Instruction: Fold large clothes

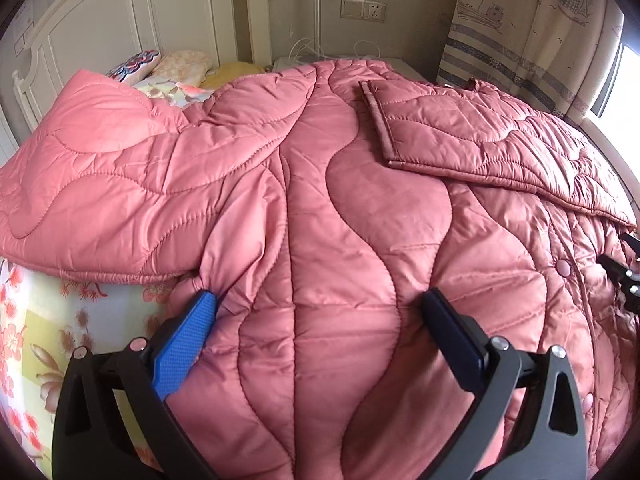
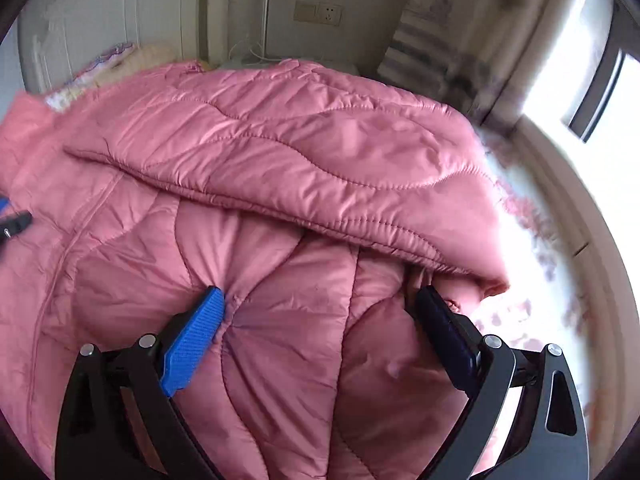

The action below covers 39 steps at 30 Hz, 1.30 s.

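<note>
No legible text, brand, label or number is found in either view. Only line drawings of sailing ships are printed on the curtain (image 1: 520, 20), without lettering. Small stickers on the headboard (image 1: 120, 20) at the left wrist view's edge are too blurred to be read.

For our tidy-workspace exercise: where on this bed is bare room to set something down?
Bare floral bedsheet shows left of the pink quilted padded coat, below its spread sleeve, and past its right edge. The headboard end is crowded with pillows.
</note>
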Available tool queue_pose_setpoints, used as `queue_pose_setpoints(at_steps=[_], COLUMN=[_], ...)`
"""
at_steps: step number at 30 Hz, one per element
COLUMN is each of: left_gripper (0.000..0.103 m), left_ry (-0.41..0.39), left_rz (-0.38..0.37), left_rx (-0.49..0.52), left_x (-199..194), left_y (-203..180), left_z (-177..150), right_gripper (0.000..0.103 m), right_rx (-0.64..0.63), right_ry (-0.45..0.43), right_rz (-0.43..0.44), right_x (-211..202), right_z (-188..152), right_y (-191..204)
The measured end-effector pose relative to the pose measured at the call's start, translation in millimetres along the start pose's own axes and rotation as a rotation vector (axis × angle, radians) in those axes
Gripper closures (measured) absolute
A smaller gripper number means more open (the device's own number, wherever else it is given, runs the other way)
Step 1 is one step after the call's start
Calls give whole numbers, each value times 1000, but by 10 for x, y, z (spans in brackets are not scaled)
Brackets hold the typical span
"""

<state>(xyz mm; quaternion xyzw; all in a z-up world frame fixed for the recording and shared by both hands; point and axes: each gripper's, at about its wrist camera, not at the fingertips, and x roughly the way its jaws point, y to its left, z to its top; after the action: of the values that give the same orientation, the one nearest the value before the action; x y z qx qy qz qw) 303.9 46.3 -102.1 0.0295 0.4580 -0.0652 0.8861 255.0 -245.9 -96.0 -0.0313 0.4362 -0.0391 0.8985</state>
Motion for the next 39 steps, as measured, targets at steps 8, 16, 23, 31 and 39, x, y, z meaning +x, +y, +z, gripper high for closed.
queue_pose_setpoints(at_steps=[8,16,23,31,39], left_gripper=[3,79,98,98,2], left_ry=[-48,8,-215,-9,-174], left_rz=[-265,-89,-82,105,3], left_rx=[-177,-144,-167,-171,-224], left_x=[-225,540,-303,282,-36], left_y=[-103,-563,-471,-176,-169], left_z=[677,1071,1044,686,778], right_gripper=[9,9,9,9,9], right_rx=[0,9,7,7,7], right_ry=[-5,-2,-2,-1,0], right_rz=[-4,4,2,3,4], right_x=[118,129,114,113,111], right_z=[-4,-17,-16,-14,-13], right_y=[-31,-71,-65,-76,-78])
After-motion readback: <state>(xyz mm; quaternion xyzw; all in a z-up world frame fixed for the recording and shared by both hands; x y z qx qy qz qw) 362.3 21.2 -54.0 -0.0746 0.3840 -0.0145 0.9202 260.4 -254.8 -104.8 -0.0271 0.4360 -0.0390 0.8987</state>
